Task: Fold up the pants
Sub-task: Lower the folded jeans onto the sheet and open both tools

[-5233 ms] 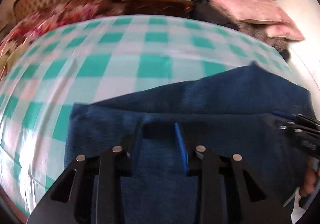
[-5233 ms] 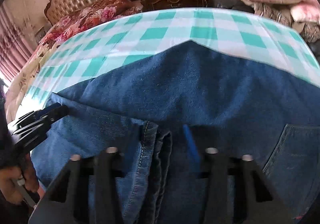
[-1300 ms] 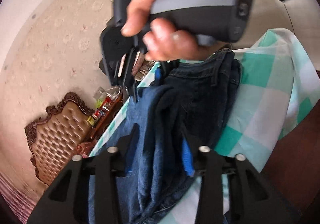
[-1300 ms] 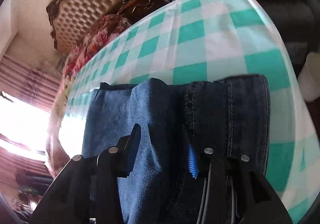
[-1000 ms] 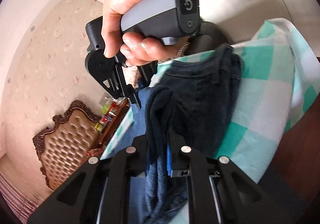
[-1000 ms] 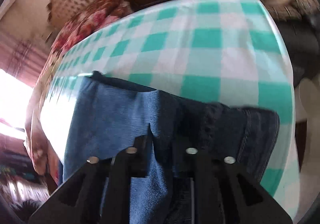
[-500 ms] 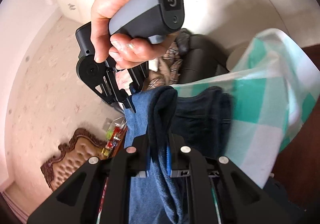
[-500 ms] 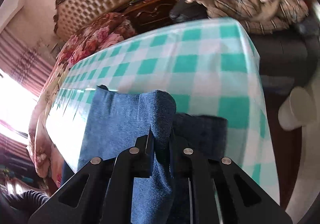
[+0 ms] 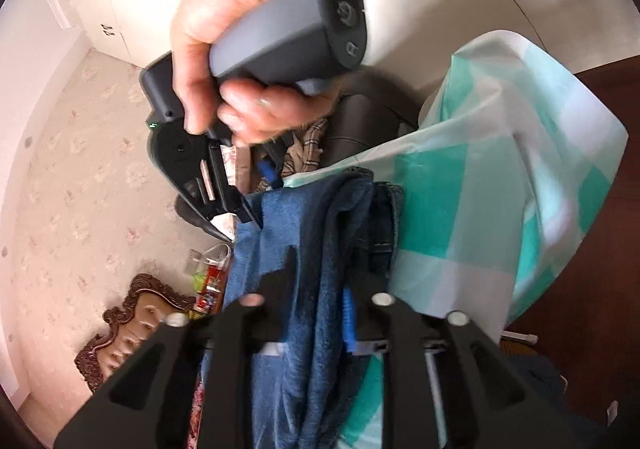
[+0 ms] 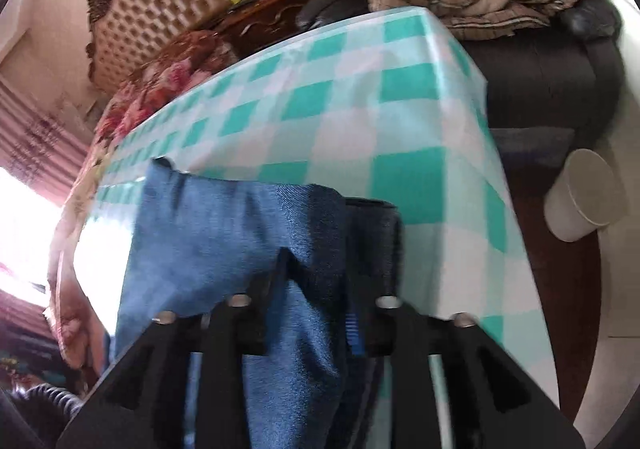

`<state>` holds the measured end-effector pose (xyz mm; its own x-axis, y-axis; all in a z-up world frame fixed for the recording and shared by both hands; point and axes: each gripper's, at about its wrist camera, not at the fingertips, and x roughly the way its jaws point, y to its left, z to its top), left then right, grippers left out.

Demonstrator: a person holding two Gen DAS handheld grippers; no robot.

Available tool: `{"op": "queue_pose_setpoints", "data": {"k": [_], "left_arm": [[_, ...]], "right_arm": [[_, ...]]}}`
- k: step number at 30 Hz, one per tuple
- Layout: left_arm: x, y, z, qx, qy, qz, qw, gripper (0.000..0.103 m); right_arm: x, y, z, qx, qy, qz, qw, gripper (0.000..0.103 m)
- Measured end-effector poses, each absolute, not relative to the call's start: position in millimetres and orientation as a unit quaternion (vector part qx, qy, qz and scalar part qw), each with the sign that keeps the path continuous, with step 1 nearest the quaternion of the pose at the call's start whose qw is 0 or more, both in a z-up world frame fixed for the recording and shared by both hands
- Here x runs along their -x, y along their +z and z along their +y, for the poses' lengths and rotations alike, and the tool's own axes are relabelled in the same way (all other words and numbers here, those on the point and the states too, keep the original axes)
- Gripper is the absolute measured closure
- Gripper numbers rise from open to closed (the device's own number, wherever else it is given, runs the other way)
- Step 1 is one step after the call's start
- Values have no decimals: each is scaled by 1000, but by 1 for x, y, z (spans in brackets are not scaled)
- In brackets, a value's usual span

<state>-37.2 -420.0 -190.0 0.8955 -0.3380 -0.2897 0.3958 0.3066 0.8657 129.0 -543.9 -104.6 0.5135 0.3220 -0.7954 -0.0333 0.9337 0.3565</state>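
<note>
Blue denim pants [image 10: 208,225] lie folded on a table under a teal-and-white checked cloth [image 10: 360,89], close to the table's end. In the right wrist view, my right gripper [image 10: 320,273] points down at them. Its jaws are opening, with a thick fold of denim loose between the fingers. The left wrist view has my left gripper [image 9: 320,273] at the same folded edge of the pants [image 9: 280,217]; its jaws are opening too, with the fold standing between them. A hand holds my right gripper [image 9: 258,195] just beyond, its tips at the denim's far corner.
The checked cloth [image 9: 480,209] drops over the table's end to the right. Beyond it are a white cup-shaped bin [image 10: 584,197] on the floor and a dark sofa [image 10: 540,61] piled with pillows and blankets. Farther back stand a tufted headboard [image 10: 160,5], floral bedding [image 10: 160,81] and a cluttered nightstand [image 10: 272,1].
Both pairs of jaws pinched the denim fold half a second ago and now stand wider around it. Both grippers carried the fold toward the table's end and lowered it.
</note>
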Motion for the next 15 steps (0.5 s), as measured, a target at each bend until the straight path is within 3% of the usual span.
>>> {"op": "queue_pose_setpoints", "data": {"k": [1,2,3,8,10,11,12,14,15], "left_arm": [[40,-183,-415,-528,-239,24,815,62],[44,-177,-411,-511,-252,24,821,40],[51,-165,-401,-485,-279,18,829,30],[41,-96,-341,-338,-315,57,885,32],[-15,-56,-303,-217,-304,115,920,36],[-52,-44,-289,-161,-304,158,926,50],[-78,-39,-283,-131,-310,192,922,72],[-132,-38,-282,-104,-322,242,909,92],[-160,-41,-288,-101,-345,267,894,95]], "right_arm": [[-125,-102,-545,-138,83,467,869,60],[-122,-99,-545,-126,62,456,879,50],[-121,-98,-546,-119,47,449,884,44],[-89,-59,-545,-77,-108,367,921,41],[-66,-47,-530,-77,-116,344,928,41],[-57,-46,-519,-76,-110,344,929,41],[-49,-48,-507,-69,-113,346,929,41],[-36,-53,-486,-60,-122,343,930,41],[-32,-57,-475,-54,-121,341,931,43]]}}
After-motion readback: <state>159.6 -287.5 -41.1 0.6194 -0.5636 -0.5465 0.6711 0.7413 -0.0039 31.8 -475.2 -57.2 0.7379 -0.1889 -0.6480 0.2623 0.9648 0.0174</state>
